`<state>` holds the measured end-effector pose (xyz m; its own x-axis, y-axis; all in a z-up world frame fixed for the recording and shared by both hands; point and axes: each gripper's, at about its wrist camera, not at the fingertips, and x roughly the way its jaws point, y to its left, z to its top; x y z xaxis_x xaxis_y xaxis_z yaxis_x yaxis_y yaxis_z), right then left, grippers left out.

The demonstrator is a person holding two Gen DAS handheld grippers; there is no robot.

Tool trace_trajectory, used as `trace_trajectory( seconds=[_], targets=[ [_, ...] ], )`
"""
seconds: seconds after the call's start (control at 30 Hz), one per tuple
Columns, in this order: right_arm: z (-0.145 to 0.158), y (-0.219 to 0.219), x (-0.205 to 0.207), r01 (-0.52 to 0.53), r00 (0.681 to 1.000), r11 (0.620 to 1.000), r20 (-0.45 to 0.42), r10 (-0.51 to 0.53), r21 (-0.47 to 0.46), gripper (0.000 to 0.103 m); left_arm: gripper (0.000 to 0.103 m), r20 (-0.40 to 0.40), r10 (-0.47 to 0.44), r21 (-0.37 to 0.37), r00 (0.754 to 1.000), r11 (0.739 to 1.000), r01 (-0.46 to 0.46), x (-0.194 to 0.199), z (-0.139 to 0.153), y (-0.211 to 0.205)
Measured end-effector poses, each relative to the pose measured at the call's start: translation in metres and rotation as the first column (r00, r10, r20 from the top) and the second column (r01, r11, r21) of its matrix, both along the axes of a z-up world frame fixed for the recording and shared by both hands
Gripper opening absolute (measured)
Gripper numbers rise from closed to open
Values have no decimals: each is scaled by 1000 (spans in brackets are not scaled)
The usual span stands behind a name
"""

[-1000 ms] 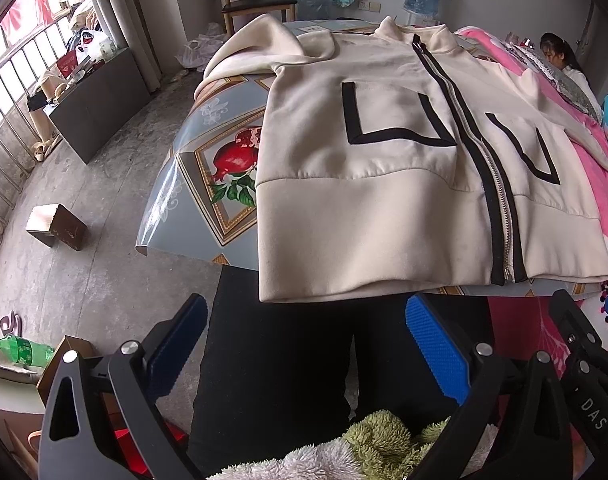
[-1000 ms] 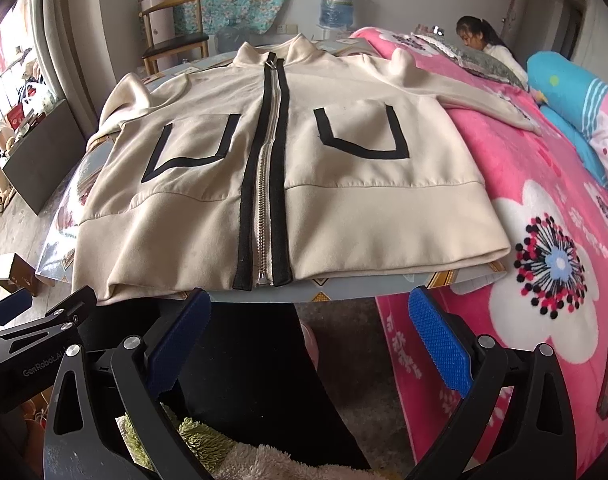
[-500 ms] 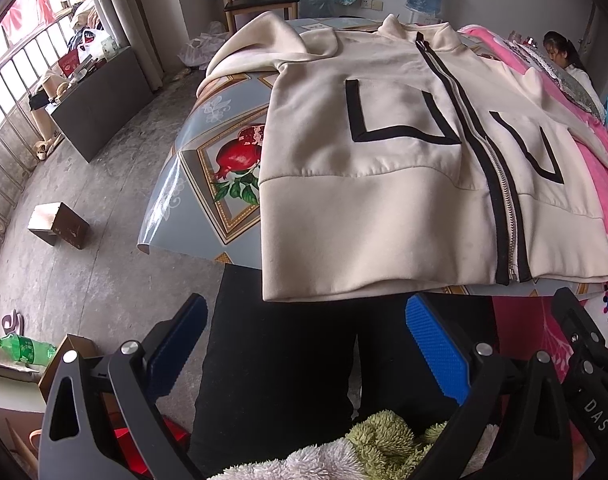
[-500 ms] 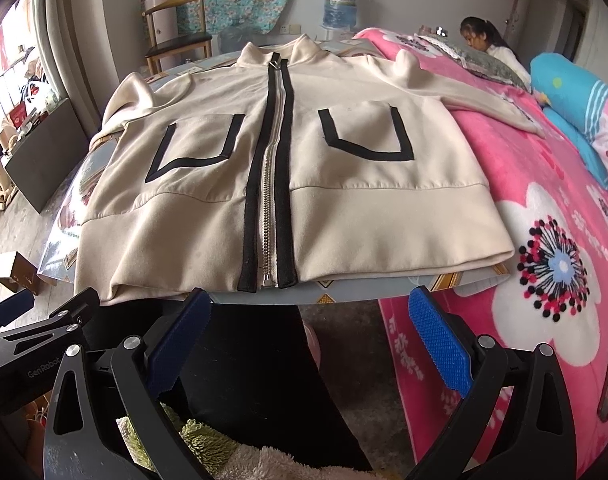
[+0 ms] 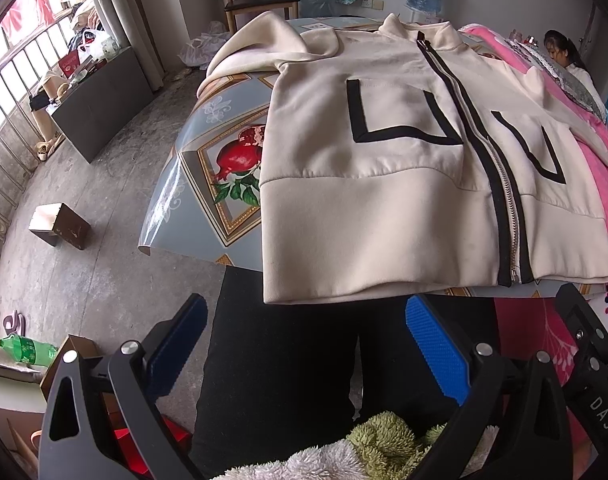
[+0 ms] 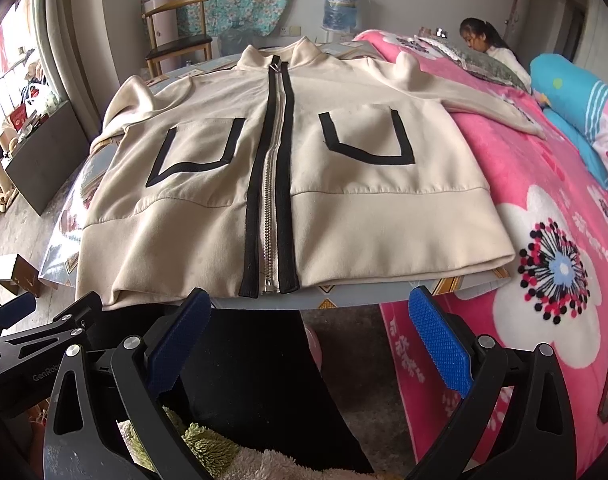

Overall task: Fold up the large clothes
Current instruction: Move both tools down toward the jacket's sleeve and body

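A cream zip-up jacket (image 5: pixel 367 208) (image 6: pixel 343 184) with black zip trim and black pocket outlines lies flat, front up, on a round table (image 5: pixel 200 168) (image 6: pixel 343 300), its hem overhanging the near edge. One sleeve drapes left off the table, the other stretches right onto the pink blanket. My left gripper (image 5: pixel 304 344) is open below the hem's left part, holding nothing. My right gripper (image 6: pixel 309 328) is open just below the zip's bottom end, apart from the cloth.
A pink flowered blanket (image 6: pixel 551 248) covers the bed on the right, where a person (image 6: pixel 487 44) sits at the far end. A wooden chair (image 6: pixel 176 36) and water jug (image 6: pixel 341 4) stand behind. A small box (image 5: pixel 60 226) and a green bottle (image 5: pixel 24 350) lie on the floor.
Both grippers have crept slightly forward towards the jacket's hem; the jacket looks a little nearer. The jacket itself has not moved.
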<state>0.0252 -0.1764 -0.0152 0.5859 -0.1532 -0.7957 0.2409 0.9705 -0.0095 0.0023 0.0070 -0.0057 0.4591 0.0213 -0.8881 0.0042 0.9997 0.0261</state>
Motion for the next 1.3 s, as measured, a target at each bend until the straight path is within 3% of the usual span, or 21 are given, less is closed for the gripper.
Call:
trace_trajectory(
  seconds=[0.63,0.77,0.87,1.03,1.3],
  targets=[
    [2,11,31,-11,1000,1000,-2,11,-15,96,98,-30,23,-10,999,1000,-23,28,-9,19],
    [2,15,50,-2,1000,1000,-10,3,2,96,98,16,-1,-39,1000,999,1,38,-2,28],
    [1,18,65,8,1000,1000,-13,-8,7,96,98,104,-50,-87,993,994,59,47,11,30],
    [2,13,90,18,1000,1000,24,-18,4,96,98,216,-118,-49,969,990,132,66,28,23],
    [-14,2,148,-63,998,997,-1,63,47,96,98,172,-171,-50,970,982,182,126,12,2]
  ],
)
